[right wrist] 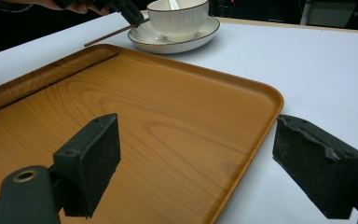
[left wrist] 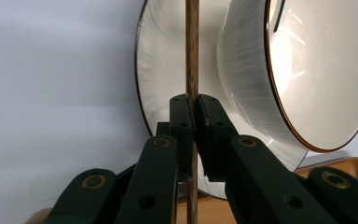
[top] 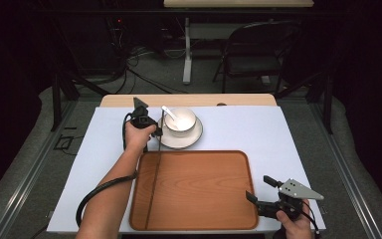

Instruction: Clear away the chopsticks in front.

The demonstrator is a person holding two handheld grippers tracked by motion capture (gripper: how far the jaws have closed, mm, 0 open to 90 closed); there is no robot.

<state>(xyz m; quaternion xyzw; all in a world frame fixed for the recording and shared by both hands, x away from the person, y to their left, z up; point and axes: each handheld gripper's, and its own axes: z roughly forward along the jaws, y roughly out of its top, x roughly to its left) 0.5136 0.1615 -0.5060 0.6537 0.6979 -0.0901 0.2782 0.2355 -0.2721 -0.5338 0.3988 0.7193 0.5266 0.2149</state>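
Right now, from the high view, your left gripper [top: 151, 130] sits at the far left corner of the wooden tray [top: 194, 189], clamped on one thin dark chopstick [top: 160, 130] just beside the saucer [top: 181, 137] that carries the white bowl [top: 180, 119] and its spoon [top: 169, 114]. A second chopstick [top: 152, 191] already lies along the tray's left side, so the step in hand looks like laying this one next to it. Your right gripper [top: 258, 191] waits at the tray's near right corner with its jaws apart, holding nothing; leave it there, well clear of the work.

Turning to the left gripper view, the jaws are closed on the chopstick [left wrist: 192, 56], which runs straight up between the pads, with saucer [left wrist: 161, 70] and bowl [left wrist: 307, 84] close behind it. The grip looks to be near one end, so expect the long free part to swing; keep the squeeze steady and draw the stick away from the saucer rim before you turn it. Whether it touches the rim I cannot tell.

Finally, the right gripper view shows the tray [right wrist: 168, 130] from low down, the lying chopstick [right wrist: 51, 84] in the channel by its left rim, and the held chopstick [right wrist: 116, 33] slanting off the table beside the saucer [right wrist: 177, 42]. Line your stick parallel to the resting one, lower it flat just beside it, and open only once both ends rest on the wood, so it does not roll.
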